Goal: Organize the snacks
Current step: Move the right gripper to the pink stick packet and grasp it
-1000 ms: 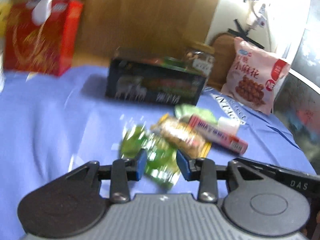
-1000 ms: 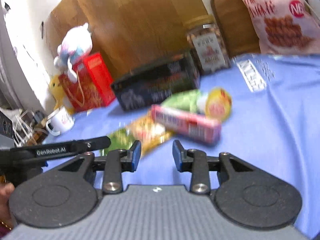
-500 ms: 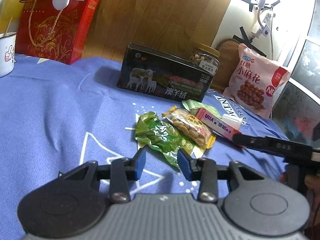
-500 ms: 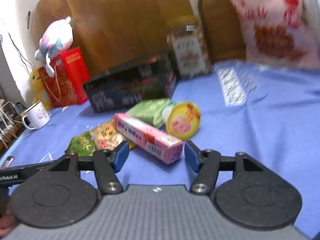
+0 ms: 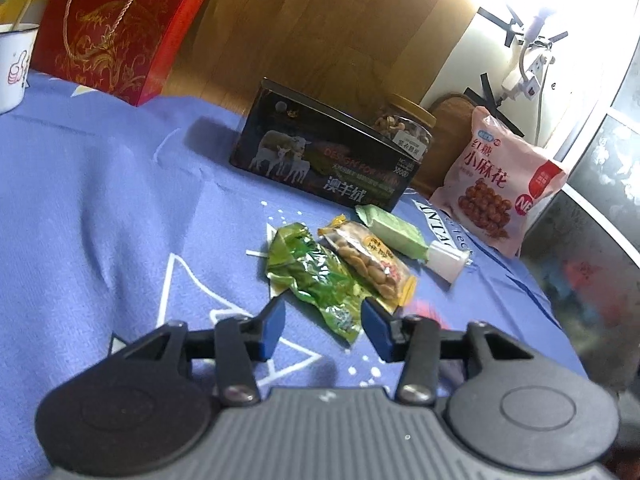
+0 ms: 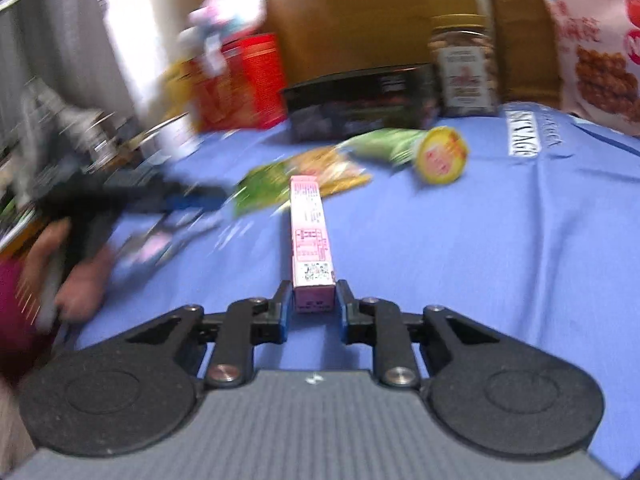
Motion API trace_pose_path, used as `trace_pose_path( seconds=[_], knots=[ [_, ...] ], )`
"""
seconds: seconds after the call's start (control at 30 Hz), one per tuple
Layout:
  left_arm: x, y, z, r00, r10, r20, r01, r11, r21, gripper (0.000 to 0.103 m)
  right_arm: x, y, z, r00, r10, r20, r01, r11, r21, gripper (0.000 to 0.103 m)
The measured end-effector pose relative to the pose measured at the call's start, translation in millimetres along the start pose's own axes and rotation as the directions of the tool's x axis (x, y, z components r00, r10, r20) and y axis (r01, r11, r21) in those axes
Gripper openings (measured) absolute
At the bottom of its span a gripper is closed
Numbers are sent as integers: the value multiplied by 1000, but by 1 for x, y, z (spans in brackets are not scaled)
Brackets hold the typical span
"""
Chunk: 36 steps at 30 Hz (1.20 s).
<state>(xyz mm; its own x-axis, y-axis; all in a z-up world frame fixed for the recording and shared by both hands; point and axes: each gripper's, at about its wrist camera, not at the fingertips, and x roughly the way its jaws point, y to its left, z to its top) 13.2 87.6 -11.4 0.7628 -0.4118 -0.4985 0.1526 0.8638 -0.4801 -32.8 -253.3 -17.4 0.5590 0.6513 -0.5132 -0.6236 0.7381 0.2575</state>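
The right gripper's fingers (image 6: 283, 312) are closing on the near end of the pink snack box (image 6: 311, 236), pads against its sides. The box's long axis runs straight away from the jaws toward the upper middle of the frame, over the blue tablecloth (image 6: 500, 240). The left gripper (image 5: 322, 326) is opening, fingers apart and empty, with the green snack packet (image 5: 316, 280) just ahead, its lower tip reaching between them, slanting to the upper left.

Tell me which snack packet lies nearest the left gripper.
The crinkled green packet: its lower end lies between the opening, untouching jaws of the left gripper. The peanut packet and pale green packet lie farther back.
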Motion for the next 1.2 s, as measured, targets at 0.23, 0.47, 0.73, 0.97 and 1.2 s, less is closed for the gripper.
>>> trace_pose_path(
  seconds=[0.23,0.47,0.73,0.97,1.2],
  knots=[
    [5,-35,1,994,-96,-53,98,995,25,45,-31,-17,-16,988,-139,73,132,986,97,29],
    [16,-62,-7,977,-122,-174,129,991,32,45,-22,-16,-18,983,-157,91,148,985,94,33],
    [22,-74,-27,963,-127,-236,143,989,49,38,-20,-2,-21,985,-149,85,144,987,65,36],
    [7,-50,-26,961,-154,-231,155,988,-15,38,-2,14,-12,985,-160,59,161,987,-3,36],
    [-30,-11,-25,972,-133,-192,124,991,-56,38,18,43,-6,998,-56,20,58,994,-90,36]
  ],
)
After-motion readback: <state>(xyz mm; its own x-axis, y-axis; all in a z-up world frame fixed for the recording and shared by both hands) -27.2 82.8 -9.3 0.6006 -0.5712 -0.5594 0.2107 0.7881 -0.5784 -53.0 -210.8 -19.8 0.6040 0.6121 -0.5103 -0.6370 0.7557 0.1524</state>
